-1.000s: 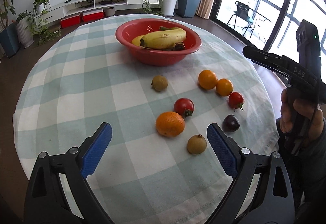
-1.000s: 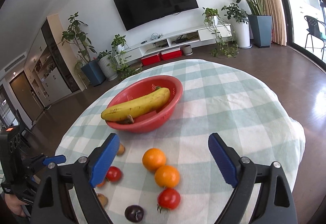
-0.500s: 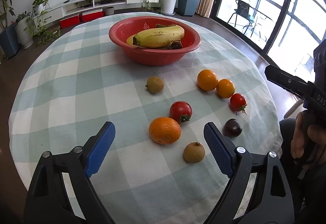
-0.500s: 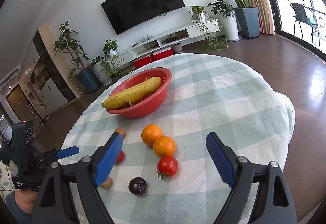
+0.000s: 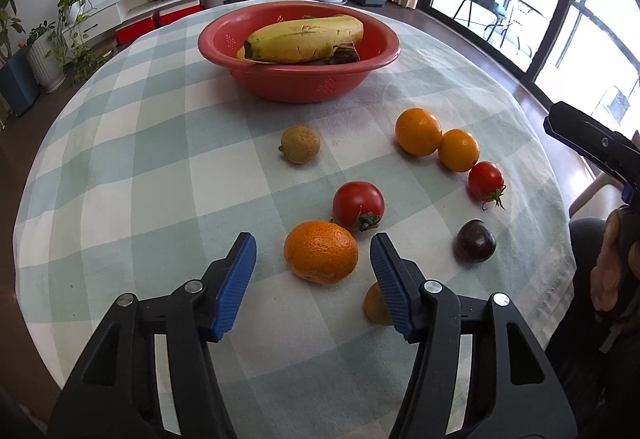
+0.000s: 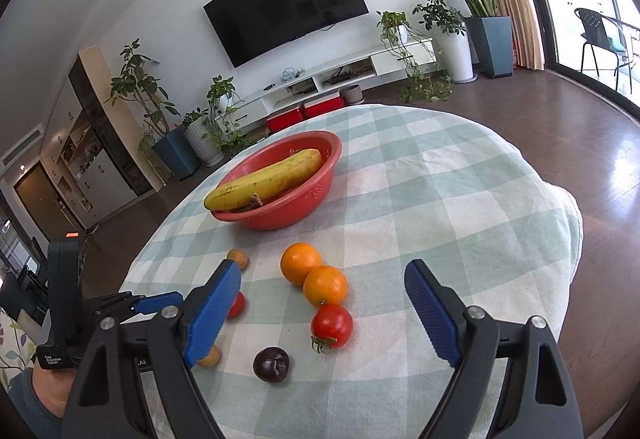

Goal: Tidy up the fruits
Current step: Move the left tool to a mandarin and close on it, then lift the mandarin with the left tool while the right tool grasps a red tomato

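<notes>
Down in the left wrist view, the left gripper (image 5: 312,259) is closing its fingers (image 5: 236,279) around the mandarin (image 5: 321,252) on the checked worktop (image 5: 132,167), pads not yet touching it; a tomato (image 5: 358,204) sits just behind, and the red bowl (image 5: 298,79) holds a banana (image 5: 304,38). Over in the right wrist view, the right gripper (image 6: 324,311) hangs with fingers (image 6: 430,313) wide apart above two oranges (image 6: 301,263), a second tomato (image 6: 332,326) and a dark plum (image 6: 271,364), gripping nothing.
</notes>
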